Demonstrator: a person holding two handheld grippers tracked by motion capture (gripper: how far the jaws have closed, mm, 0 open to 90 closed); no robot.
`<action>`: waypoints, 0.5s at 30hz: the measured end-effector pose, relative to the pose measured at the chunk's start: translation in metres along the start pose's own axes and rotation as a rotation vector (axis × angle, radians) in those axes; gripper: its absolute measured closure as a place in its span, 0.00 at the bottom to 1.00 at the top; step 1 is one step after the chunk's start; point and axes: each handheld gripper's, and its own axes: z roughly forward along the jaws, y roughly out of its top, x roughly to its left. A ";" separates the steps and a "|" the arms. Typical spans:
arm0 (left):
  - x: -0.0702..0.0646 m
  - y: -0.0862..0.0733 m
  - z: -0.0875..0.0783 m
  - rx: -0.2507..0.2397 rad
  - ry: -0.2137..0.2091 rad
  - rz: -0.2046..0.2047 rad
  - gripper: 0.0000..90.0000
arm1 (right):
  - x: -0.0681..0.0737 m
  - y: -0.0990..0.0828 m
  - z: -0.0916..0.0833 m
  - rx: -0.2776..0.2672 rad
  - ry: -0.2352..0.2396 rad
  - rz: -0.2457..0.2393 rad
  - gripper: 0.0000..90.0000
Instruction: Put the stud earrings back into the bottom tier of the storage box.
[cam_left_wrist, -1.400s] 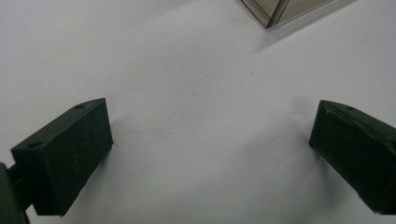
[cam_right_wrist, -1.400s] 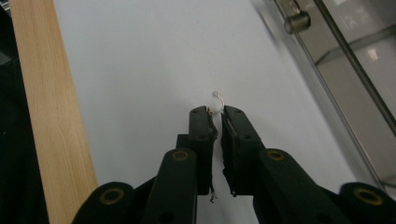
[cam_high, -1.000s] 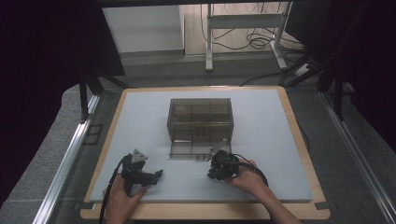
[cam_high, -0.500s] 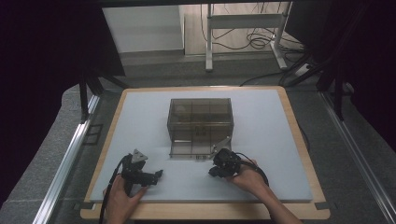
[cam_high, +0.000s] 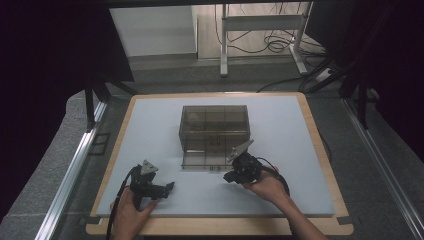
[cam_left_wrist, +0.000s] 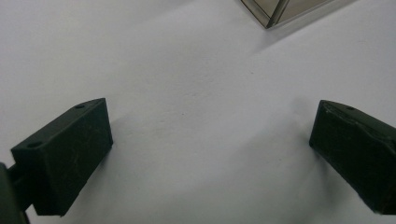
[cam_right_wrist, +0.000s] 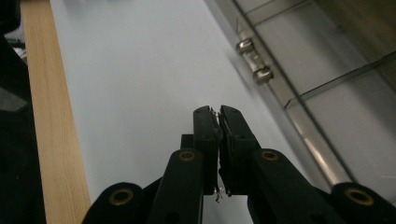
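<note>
A smoky clear compartment box (cam_high: 215, 131) stands mid-mat, its front flap (cam_high: 202, 159) lying flat on the mat. My right gripper (cam_high: 229, 177) sits just in front of the flap and points left; its jaws are shut. In the right gripper view the right gripper (cam_right_wrist: 218, 110) has its pads pressed together, with a tiny glint at the seam that I cannot identify. The flap's metal hinges (cam_right_wrist: 252, 58) lie to its right. My left gripper (cam_high: 170, 186) rests at the front left, open. In the left gripper view the left gripper (cam_left_wrist: 210, 116) spans bare mat, and the box's corner (cam_left_wrist: 273, 11) is above.
A white mat (cam_high: 150, 130) covers a wooden board (cam_high: 320, 145) whose edge (cam_right_wrist: 46, 116) runs along the left of the right gripper view. Metal rails (cam_high: 75, 165) flank the table. A desk frame and cables (cam_high: 265, 40) stand beyond the far edge.
The right gripper has shifted slightly near the box's flap. The left hand and its gripper have kept still.
</note>
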 end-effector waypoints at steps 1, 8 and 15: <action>0.000 0.000 0.000 0.000 0.000 0.000 0.00 | -0.001 0.001 -0.001 -0.008 -0.003 0.003 0.93; 0.000 0.000 0.000 0.000 0.000 0.000 0.00 | -0.007 0.008 -0.007 -0.065 -0.034 0.022 0.93; 0.000 0.000 0.000 -0.001 0.000 -0.001 0.00 | -0.014 0.020 -0.007 -0.115 -0.072 0.018 0.93</action>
